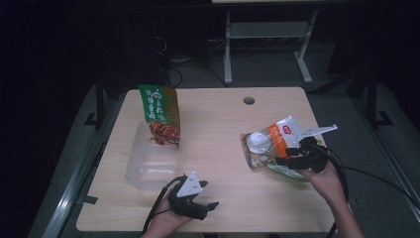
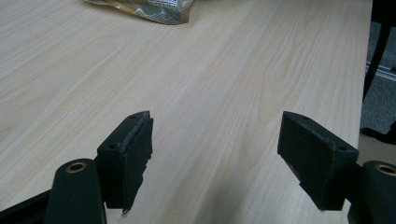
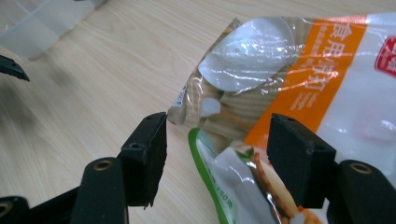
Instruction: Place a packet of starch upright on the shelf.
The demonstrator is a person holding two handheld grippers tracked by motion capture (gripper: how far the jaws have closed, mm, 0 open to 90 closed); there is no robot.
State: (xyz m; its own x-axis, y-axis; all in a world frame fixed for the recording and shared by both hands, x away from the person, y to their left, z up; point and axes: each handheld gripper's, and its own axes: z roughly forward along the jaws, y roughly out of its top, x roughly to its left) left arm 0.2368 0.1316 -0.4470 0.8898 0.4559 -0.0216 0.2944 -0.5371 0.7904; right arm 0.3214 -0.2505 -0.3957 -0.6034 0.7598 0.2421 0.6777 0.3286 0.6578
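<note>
Pale wood worktop: a clear tub with a green packet, then the left claw, wide open and empty. The orange-and-white packet lies rightward, just ahead of the right claw, whose spread jaws straddle its near edge, gripping nothing.

In the left gripper view, the left tongs hang over bare pale wood-grain counter, their two black padded jaws spread wide with nothing between them. At the far top edge lies the rim of a crinkled, clear-and-yellowish food packet. Dark floor shows beyond the counter's right edge.
</note>
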